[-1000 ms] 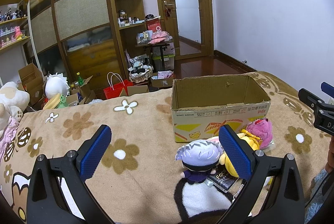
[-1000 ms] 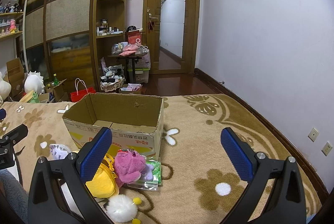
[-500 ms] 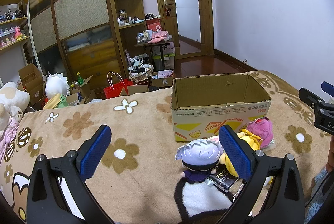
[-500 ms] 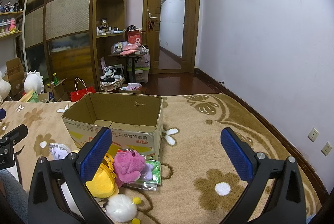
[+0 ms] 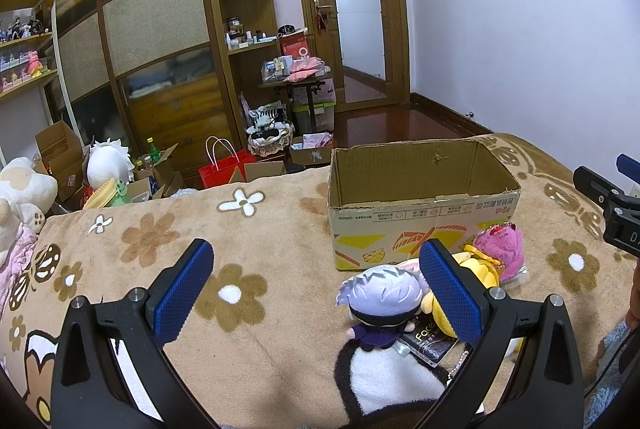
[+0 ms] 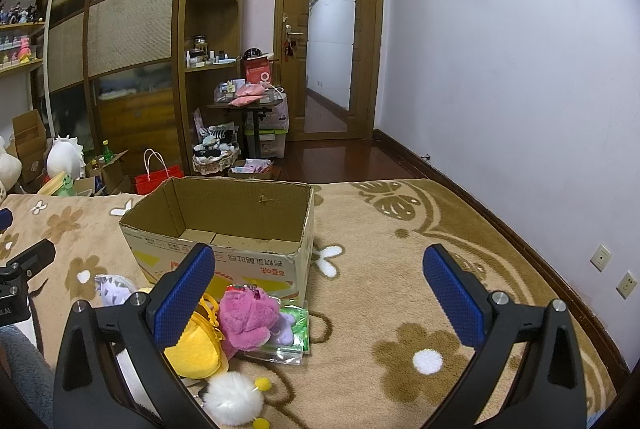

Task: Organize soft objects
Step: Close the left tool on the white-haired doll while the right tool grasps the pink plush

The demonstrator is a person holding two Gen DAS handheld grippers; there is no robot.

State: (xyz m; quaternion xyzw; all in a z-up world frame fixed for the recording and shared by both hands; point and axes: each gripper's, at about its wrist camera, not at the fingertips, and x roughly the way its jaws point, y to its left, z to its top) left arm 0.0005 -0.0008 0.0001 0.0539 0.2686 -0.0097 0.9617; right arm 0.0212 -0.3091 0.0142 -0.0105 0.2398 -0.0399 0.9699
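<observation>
An open cardboard box (image 5: 424,213) (image 6: 224,253) stands empty on the floral blanket. In front of it lies a heap of soft toys: a white-haired doll in purple (image 5: 380,305), a pink plush (image 5: 500,249) (image 6: 248,317), a yellow plush (image 6: 196,345) and a white pompom (image 6: 232,397). My left gripper (image 5: 316,289) is open above the blanket, left of the doll, holding nothing. My right gripper (image 6: 320,297) is open too, hovering right of the heap, and its left finger overlaps the yellow plush in the picture.
A green packet in a clear bag (image 6: 292,329) lies under the pink plush. A dark card (image 5: 424,341) sits beside the doll. Beyond the bed edge are a red bag (image 5: 224,169), cartons, a big white plush (image 5: 108,161) and wardrobes. A wall runs along the right.
</observation>
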